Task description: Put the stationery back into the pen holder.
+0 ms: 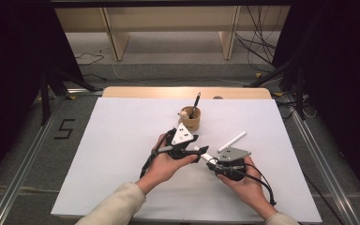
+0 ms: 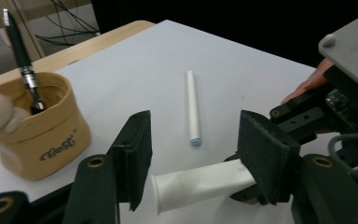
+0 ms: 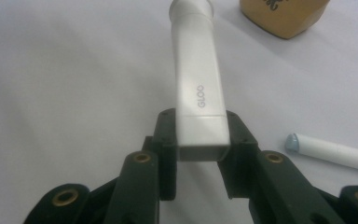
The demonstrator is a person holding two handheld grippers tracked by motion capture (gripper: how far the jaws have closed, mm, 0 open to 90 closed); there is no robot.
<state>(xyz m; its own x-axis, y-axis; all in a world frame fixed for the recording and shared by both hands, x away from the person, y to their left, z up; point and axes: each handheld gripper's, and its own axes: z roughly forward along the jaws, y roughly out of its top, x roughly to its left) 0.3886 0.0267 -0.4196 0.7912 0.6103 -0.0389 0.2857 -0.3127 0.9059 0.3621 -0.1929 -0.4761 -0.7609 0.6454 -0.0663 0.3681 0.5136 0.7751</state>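
The right gripper (image 3: 199,156) has its jaws clamped on the square tail of a white glue stick (image 3: 198,88), whose long axis runs straight out past the fingertips toward the left gripper (image 2: 193,156). There the stick's round end sits between the parted jaws, seemingly untouched by either pad. The right gripper view shows lettering on the stick. The left gripper view shows a white pen (image 2: 193,106) beyond the fingertips and a tan cup (image 2: 37,133) beside them.

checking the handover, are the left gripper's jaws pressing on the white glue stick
No: in the left gripper view the glue stick lies between the left gripper, with a gap beside each pad.
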